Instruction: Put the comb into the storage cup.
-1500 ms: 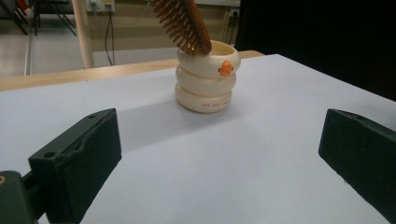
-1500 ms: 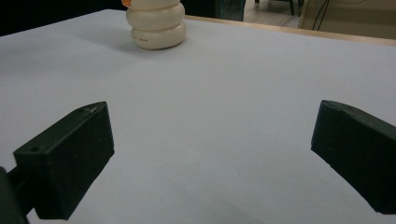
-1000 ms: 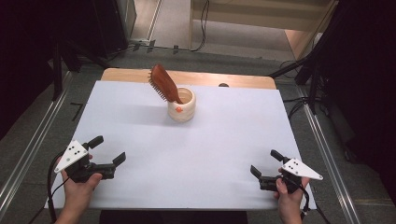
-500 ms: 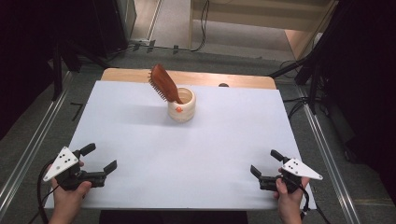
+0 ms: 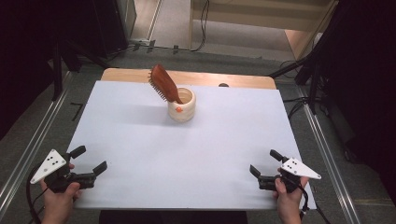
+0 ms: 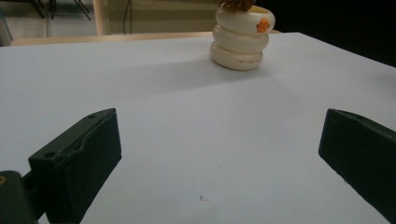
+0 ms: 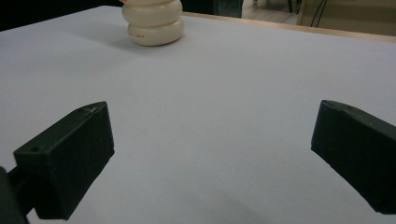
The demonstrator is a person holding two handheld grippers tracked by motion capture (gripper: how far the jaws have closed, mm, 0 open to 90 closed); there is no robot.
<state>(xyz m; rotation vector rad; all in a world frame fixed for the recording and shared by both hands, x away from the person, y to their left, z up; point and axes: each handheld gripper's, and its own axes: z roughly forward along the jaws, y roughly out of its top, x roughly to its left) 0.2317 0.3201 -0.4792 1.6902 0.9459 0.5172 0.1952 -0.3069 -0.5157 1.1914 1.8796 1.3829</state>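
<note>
A cream ribbed cup (image 5: 181,107) with an orange mark stands at the far middle of the white table (image 5: 196,149). A brown hairbrush (image 5: 163,83) stands in it, bristle head up and leaning left. The cup (image 6: 241,37) appears far ahead in the left gripper view, and the cup (image 7: 154,22) sits at the upper left of the right gripper view. My left gripper (image 5: 88,160) is open near the front left corner, holding nothing. My right gripper (image 5: 265,163) is open near the front right corner, also holding nothing.
A wooden table edge (image 5: 187,77) runs behind the white surface. Metal rails (image 5: 35,140) flank both sides, and cables lie on the floor at the right (image 5: 299,107).
My left gripper has drawn back toward the front left corner of the table. The right gripper, the cup and the brush have stayed where they were.
</note>
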